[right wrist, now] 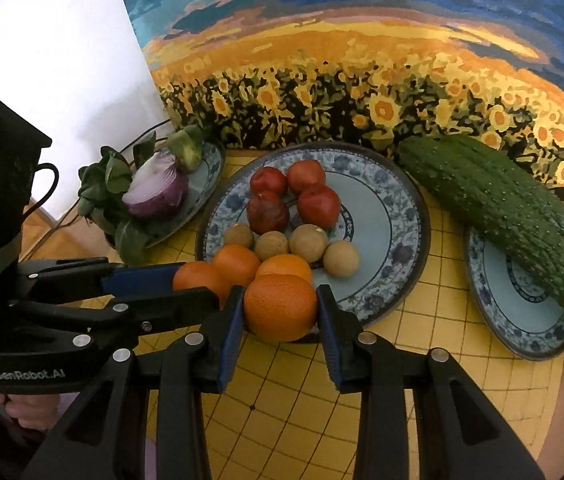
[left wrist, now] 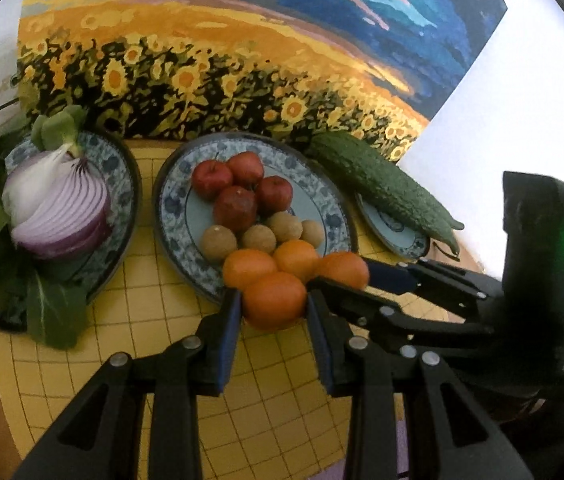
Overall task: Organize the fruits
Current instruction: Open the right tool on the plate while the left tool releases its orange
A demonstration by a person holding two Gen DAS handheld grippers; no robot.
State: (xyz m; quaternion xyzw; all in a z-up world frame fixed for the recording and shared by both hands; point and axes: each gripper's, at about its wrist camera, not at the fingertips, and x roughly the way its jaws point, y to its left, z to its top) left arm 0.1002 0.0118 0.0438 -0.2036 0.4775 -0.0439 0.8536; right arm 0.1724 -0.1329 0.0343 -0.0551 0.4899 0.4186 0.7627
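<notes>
Right wrist view: my right claw grips an orange at the plate's near rim. I judge it best lowered gently beside the other oranges. My left claw clamps another orange.

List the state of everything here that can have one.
Left tongs: shut on left orange.
Right tongs: shut on right orange.
Red onion: halved, cut face showing.
Cucumber: whole, lying across small plate.
Middle plate: partly filled with fruit.
</notes>
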